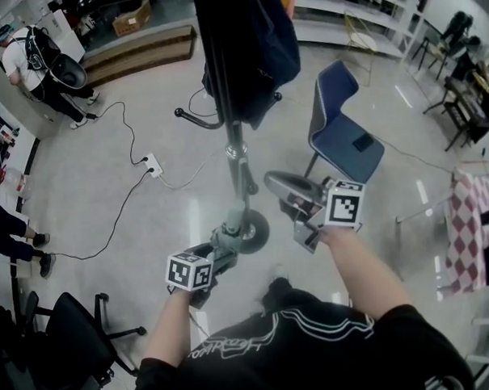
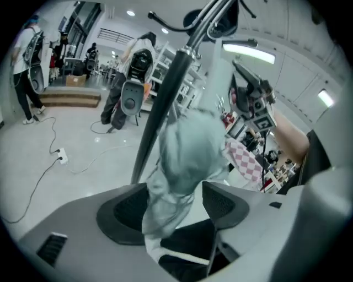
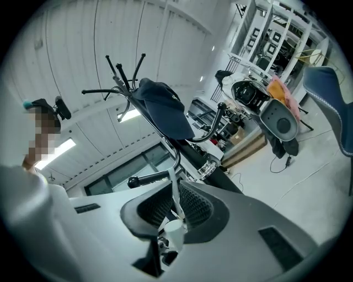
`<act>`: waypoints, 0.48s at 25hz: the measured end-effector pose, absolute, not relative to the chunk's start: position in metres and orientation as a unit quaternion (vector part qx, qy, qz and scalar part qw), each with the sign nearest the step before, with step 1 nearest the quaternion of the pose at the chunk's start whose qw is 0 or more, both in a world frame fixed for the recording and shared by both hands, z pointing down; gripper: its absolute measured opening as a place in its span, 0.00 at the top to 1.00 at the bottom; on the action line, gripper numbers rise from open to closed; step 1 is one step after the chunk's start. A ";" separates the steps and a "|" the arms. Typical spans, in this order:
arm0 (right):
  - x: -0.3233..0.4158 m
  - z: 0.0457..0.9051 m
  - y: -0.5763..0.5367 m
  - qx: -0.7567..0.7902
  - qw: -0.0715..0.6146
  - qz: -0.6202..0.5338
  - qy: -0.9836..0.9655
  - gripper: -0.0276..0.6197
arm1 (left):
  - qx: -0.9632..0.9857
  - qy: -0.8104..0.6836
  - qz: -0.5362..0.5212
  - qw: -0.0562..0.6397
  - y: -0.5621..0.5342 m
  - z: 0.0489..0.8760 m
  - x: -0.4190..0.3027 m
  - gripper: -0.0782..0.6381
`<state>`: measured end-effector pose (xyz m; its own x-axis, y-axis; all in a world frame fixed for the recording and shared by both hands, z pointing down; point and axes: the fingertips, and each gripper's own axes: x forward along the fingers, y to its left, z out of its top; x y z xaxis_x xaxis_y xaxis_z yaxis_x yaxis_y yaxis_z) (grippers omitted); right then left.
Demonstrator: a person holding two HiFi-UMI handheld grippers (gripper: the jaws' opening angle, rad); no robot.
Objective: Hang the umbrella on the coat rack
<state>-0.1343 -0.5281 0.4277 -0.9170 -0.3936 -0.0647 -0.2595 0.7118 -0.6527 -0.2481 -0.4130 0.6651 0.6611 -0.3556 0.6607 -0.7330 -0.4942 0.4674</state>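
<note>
The coat rack's pole (image 1: 237, 150) rises mid-floor from a round base (image 1: 254, 230), with a dark jacket (image 1: 250, 44) on its top hooks. The folded pale grey-green umbrella (image 2: 187, 154) hangs beside the pole (image 2: 165, 93). Its bunched fabric sits between the wide-apart jaws of my left gripper (image 2: 175, 195), with a gap to the right pad. In the head view that gripper (image 1: 221, 252) is low, next to the base. My right gripper (image 3: 176, 201) is shut on the umbrella's thin white strap (image 3: 174, 184), facing the rack's pegs (image 3: 149, 177) and jacket (image 3: 162, 107).
A blue chair (image 1: 343, 129) stands right of the rack, and a black office chair (image 1: 68, 327) is at the front left. A power strip (image 1: 153, 166) with cables lies on the floor to the left. A person (image 1: 37, 66) stands far left. A checked cloth (image 1: 468, 229) hangs at the right edge.
</note>
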 end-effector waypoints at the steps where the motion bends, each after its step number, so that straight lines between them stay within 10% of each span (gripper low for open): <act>1: -0.134 0.429 -0.528 -0.180 0.100 -0.336 0.919 0.88 | 0.831 -0.337 0.220 0.384 -0.417 0.657 -0.253 0.47; 12: -0.114 0.436 -0.512 -0.231 0.071 -0.325 0.914 0.88 | 0.866 -0.353 0.120 0.333 -0.428 0.575 -0.255 0.53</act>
